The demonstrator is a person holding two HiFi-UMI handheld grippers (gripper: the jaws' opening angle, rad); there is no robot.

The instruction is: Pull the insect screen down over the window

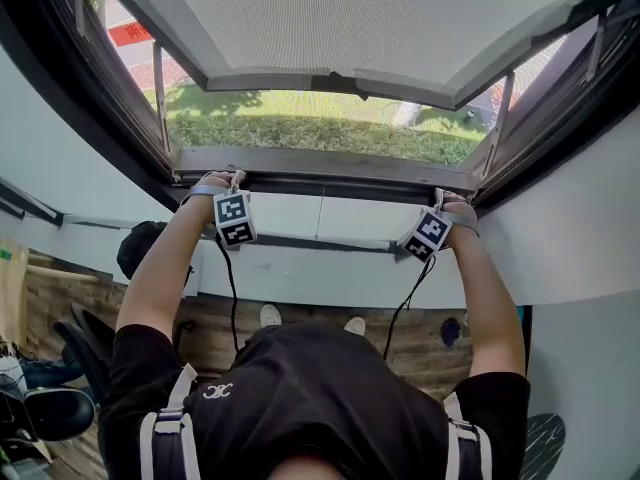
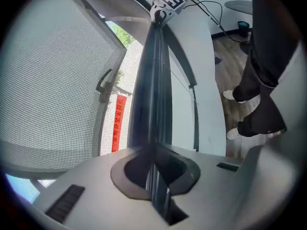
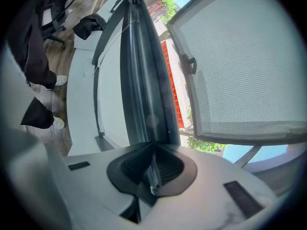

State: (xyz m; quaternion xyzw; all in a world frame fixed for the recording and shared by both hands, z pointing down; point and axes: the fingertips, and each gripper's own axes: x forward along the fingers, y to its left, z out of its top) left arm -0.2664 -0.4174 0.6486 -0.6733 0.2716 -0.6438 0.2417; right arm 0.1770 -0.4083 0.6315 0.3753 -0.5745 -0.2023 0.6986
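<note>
Insect screen bar [image 1: 330, 164] across window [image 1: 48, 68], left gripper [image 1: 228, 181] and right gripper [image 1: 447, 201] clamped near its ends

Support: a brown wood-plank floor [image 1: 205, 320], running along the foot of the white wall under the window. Standing on it is a pair of white shoes [image 1: 270, 315], worn by the person, close to the wall.

- Left of the shoes, well apart: a black office chair [image 1: 55, 408].
- Right of the shoes, near: a small dark blue object [image 1: 450, 330], type not determinable.
- Farther right of the shoes, at the wall's foot: a small teal bin [image 2: 243, 27].
</note>
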